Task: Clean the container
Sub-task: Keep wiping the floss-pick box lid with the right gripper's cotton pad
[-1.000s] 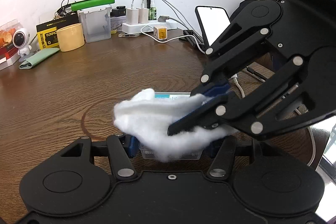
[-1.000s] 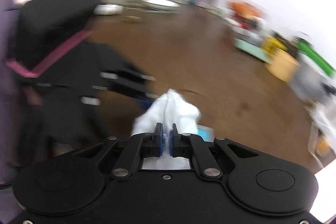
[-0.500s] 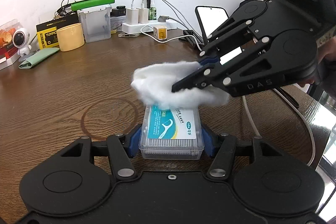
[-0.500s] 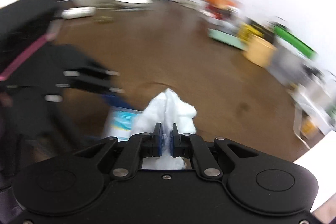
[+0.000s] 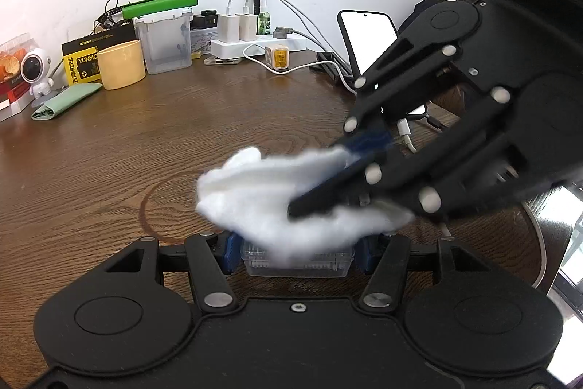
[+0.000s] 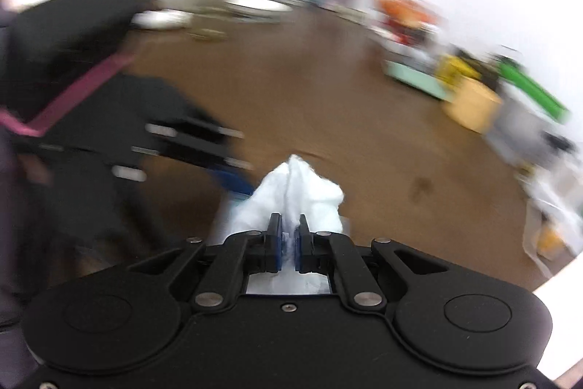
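While left tongs (image 5: 297, 248) clamp clear container (image 5: 298, 265), right tongs (image 6: 288, 243) pinch white cloth (image 5: 277, 199).

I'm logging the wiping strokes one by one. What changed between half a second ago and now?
The right gripper swept the white wipe back toward the camera and down over the clear container, so it now hides the lid label that showed half a second ago. Nothing was picked up or released. The left gripper stays shut on the container in the same spot on the table; the right jaws stay shut on the wipe.

Both wrist views look closely down their fingers — crossing over the white wad (image 5: 291, 203) on the table (image 5: 145, 141).
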`<control>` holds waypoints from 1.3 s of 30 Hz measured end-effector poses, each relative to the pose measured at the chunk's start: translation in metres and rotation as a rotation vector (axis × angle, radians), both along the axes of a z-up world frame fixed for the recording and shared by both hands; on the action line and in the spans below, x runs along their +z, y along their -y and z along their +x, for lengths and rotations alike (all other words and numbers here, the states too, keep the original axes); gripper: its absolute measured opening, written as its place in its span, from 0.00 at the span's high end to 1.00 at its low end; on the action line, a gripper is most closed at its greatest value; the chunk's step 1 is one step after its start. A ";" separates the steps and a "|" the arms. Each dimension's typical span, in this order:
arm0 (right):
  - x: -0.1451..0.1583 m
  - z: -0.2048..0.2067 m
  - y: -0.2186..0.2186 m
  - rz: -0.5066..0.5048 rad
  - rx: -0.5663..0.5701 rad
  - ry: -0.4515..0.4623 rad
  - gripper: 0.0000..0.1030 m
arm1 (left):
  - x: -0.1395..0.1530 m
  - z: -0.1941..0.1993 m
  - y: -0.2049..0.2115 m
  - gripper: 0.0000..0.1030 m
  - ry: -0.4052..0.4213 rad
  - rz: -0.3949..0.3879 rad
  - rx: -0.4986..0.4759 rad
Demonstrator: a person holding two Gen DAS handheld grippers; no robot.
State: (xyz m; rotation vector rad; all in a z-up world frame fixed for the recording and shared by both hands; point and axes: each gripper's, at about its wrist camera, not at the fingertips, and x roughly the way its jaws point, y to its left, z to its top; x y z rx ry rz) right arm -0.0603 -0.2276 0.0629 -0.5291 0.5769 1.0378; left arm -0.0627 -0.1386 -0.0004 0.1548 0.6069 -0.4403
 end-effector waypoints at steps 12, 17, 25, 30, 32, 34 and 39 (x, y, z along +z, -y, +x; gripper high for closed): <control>0.002 0.004 0.004 -0.013 -0.010 0.010 0.94 | 0.000 0.001 -0.002 0.45 -0.001 0.000 -0.001; 0.000 0.027 0.015 -0.032 -0.154 0.016 0.94 | 0.000 0.002 -0.002 0.45 -0.002 -0.001 -0.001; 0.000 0.023 0.016 -0.021 -0.137 0.021 0.94 | -0.001 0.003 -0.002 0.45 -0.002 0.000 -0.002; 0.003 0.005 0.003 -0.004 -0.006 -0.006 0.94 | -0.001 0.003 -0.003 0.45 -0.002 0.000 -0.003; 0.003 0.005 0.001 -0.005 -0.004 0.007 0.94 | -0.001 0.004 -0.004 0.45 -0.002 -0.001 -0.003; 0.001 0.017 0.009 -0.010 -0.090 0.028 0.94 | -0.002 0.004 -0.005 0.45 -0.002 -0.001 -0.004; 0.004 0.010 0.006 -0.010 -0.045 0.025 0.94 | -0.002 0.005 -0.005 0.45 -0.002 0.000 -0.005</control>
